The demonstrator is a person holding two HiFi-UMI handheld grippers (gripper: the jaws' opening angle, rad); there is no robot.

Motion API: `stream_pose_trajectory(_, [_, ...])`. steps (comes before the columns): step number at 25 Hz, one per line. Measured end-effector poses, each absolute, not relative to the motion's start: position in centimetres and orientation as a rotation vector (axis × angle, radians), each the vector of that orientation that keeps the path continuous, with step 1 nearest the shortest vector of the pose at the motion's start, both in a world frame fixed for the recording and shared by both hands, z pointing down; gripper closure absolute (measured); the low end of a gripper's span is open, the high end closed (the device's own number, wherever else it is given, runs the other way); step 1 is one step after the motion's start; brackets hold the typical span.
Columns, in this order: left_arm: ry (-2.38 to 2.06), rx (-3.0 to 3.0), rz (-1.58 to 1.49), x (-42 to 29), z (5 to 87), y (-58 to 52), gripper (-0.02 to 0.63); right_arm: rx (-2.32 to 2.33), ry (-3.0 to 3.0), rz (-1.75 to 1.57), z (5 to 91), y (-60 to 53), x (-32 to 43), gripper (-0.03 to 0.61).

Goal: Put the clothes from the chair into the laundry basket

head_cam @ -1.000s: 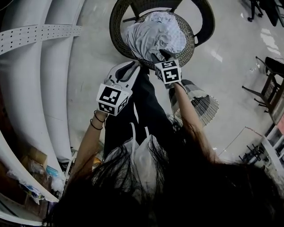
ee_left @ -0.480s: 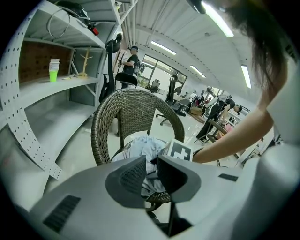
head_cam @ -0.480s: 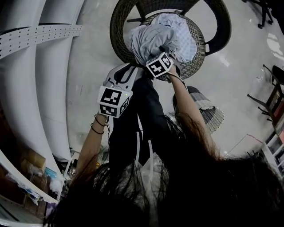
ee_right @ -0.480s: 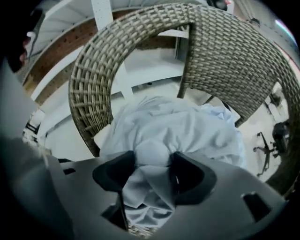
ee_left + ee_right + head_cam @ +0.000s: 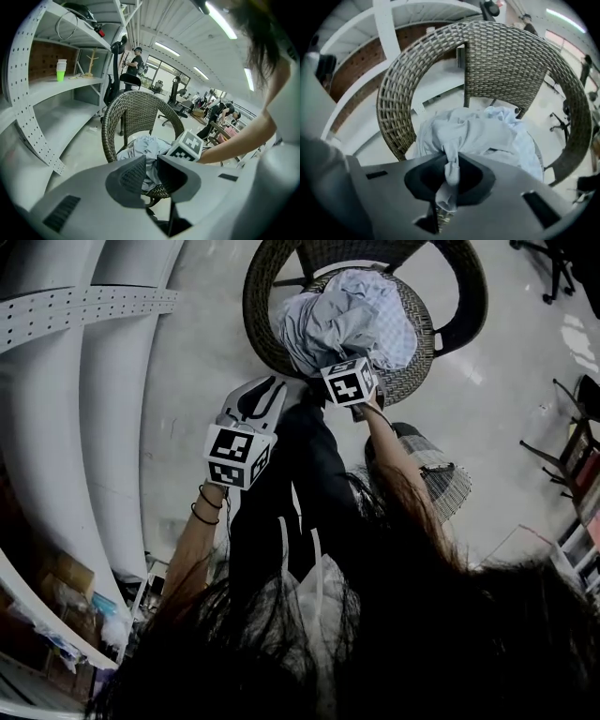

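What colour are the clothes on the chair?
The clothes are pale blue-grey, clearest in the right gripper view.

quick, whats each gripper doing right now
Left gripper: open, empty.
Right gripper: jaws just closed, shut on the clothes.

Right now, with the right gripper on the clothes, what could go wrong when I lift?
1. The right gripper has just closed on only a thin fold of the clothes; it may slip out, or lift just part of the pile.
2. Trailing pieces could snag the wicker chair or drop on the floor short of the basket.
3. The left gripper is open and empty, so nothing supports the rest.
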State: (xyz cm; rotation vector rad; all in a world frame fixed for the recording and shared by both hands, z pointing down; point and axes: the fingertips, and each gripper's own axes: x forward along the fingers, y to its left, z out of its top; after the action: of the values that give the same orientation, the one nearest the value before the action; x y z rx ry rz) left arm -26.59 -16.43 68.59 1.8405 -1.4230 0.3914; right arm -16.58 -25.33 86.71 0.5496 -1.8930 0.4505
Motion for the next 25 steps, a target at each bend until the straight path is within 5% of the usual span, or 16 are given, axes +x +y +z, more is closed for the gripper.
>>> stream_pose_trajectory(10, [-1.496, 1.934, 0.345, -26.6, 62.2, -17.1, 0.529, 0.76, -2.066, 0.936, 74.4, -25.9, -16.5, 0.525])
stream_pose_trajectory(25, [-1.499, 2.078, 0.258, -25.3, 51.5, -12.8, 0.529, 0.96, -2.341, 0.979, 55.8, -22.2, -15.2, 0.526])
